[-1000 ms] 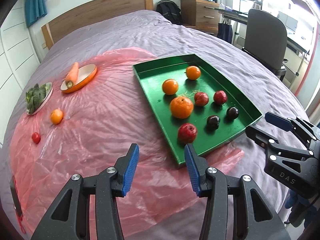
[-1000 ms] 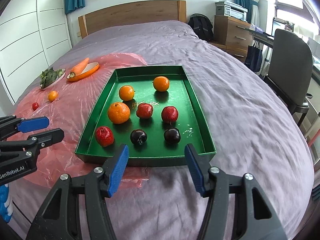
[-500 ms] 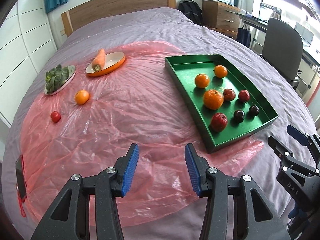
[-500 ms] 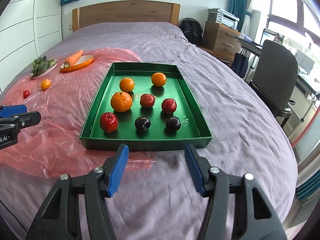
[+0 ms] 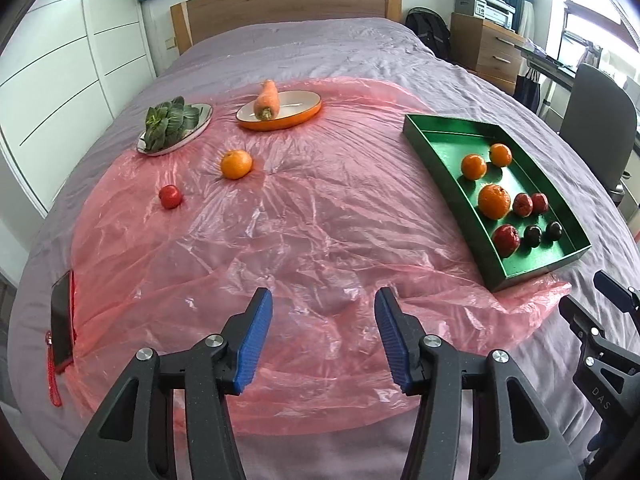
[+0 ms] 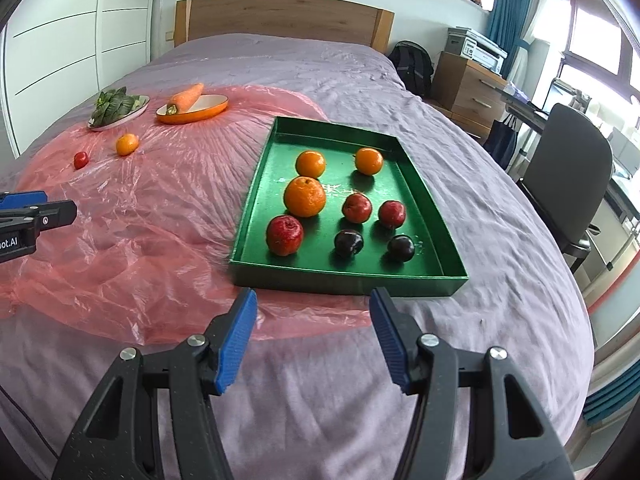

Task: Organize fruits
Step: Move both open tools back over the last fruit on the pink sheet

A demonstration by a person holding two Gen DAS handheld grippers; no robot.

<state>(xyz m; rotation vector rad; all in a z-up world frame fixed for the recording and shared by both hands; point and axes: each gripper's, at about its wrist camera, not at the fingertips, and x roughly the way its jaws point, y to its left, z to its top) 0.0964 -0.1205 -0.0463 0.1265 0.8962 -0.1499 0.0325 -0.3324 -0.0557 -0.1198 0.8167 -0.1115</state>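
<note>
A green tray (image 5: 444, 168) (image 6: 256, 196) lies on the bed and holds several oranges, red apples and dark plums. On the pink plastic sheet (image 5: 304, 240) to its left rest a loose orange (image 5: 236, 164) (image 6: 127, 144) and a small red fruit (image 5: 171, 196) (image 6: 81, 159). My left gripper (image 5: 323, 312) hovers over the sheet near its front edge, its jaws opening with nothing between them. In the right wrist view my right gripper (image 6: 313, 312) hangs open and empty just in front of the tray's near wall.
An orange dish with a carrot (image 5: 267, 98) and a plate of leafy greens (image 5: 170, 124) sit at the far side of the sheet. A phone in a red case (image 5: 62, 322) lies at the left bed edge. An office chair (image 6: 568, 184) and a wooden dresser (image 6: 464, 84) stand to the right.
Both grippers have swung left across the bed: the tray has slid right in both views and the loose orange and red fruit have come nearer the middle. My left jaws stand slightly wider.
</note>
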